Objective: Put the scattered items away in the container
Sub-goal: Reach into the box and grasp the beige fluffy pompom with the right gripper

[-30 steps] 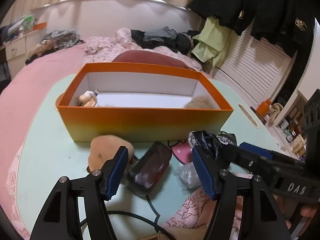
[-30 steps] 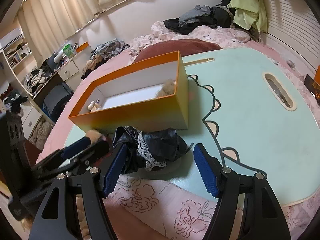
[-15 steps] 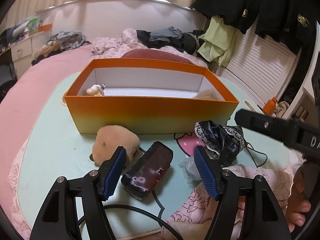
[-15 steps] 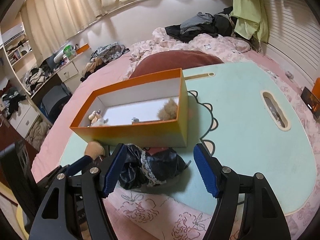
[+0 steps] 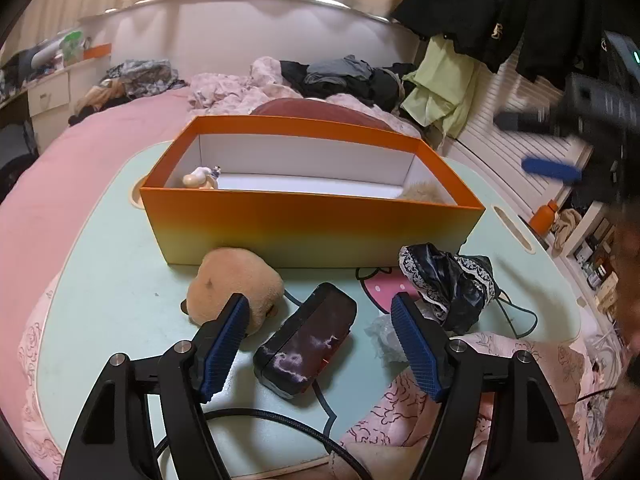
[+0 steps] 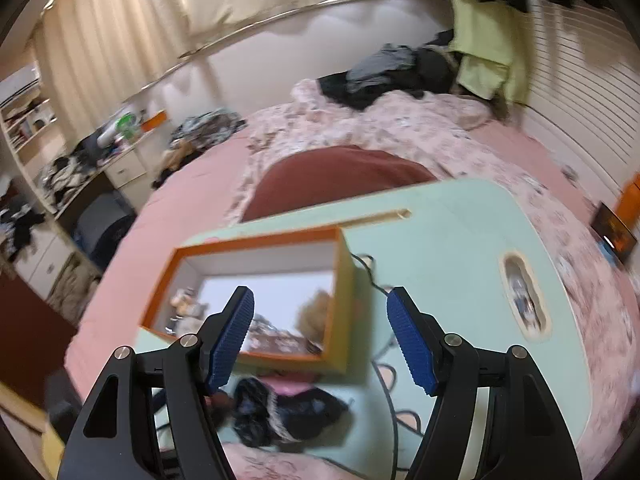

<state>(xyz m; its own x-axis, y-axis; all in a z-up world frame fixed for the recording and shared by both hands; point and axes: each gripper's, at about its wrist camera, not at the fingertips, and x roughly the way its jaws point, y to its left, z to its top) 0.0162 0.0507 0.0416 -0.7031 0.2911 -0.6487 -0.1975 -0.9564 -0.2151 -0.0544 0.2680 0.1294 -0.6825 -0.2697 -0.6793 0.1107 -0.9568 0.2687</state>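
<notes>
The left tool is held wide apart and empty, low over the near edge of the mint-green desk, much as it was half a second before. Between its blue pads a dark glossy case is seen lying on the desk, with a tan plush toy just beside it on the left and touching the front wall of the orange box. A crumpled clear wrapper lies beside the right pad, and a black lace-trimmed cloth is bunched further right, near the box's front corner. Inside the box a small pale figurine is seen at the left end and a fluffy beige item at the right end. The right tool is likewise spread and empty; compared with the earlier frame it has been raised well above the desk, so that the box is now looked into from above and the black cloth lies below it. That view is blurred by motion. In the left view the right tool appears high at the right edge, where it had earlier been low beside the cloth.
</notes>
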